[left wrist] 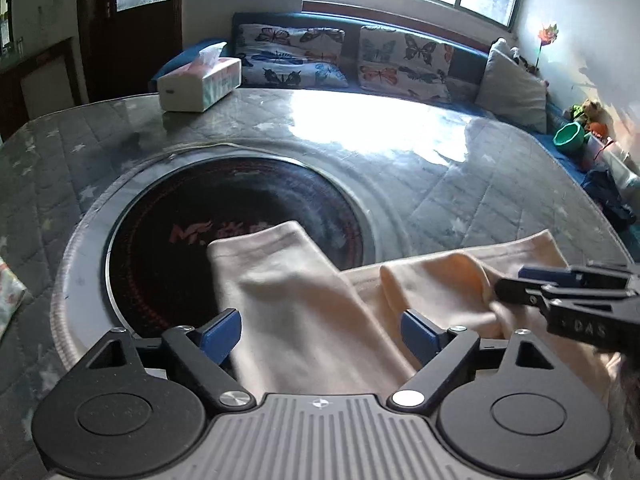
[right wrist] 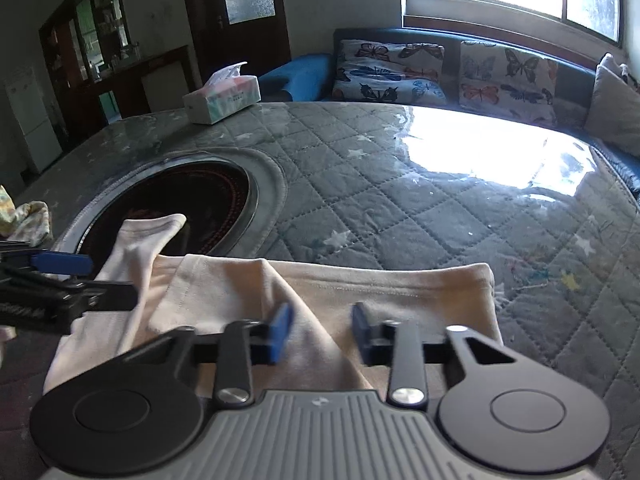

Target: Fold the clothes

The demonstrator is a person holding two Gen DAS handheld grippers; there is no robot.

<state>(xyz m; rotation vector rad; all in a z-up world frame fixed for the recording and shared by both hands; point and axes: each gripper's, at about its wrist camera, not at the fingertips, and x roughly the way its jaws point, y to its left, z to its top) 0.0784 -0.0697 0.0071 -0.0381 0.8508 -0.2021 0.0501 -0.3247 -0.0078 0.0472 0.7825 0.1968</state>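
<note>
Only the right wrist view shows a cabinet (right wrist: 88,36).

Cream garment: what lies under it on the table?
Under the cream garment, its left leg overlaps the dark round cooktop; the rest lies on the quilted star-print cover under clear sheeting. What is beneath the cloth's middle is hidden.

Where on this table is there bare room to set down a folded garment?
Free: the quilted cover between the cream garment and the sofa, right of the dark disc. Crowded: the near edge, with garment and both grippers; the far-left corner holds a tissue box.
</note>
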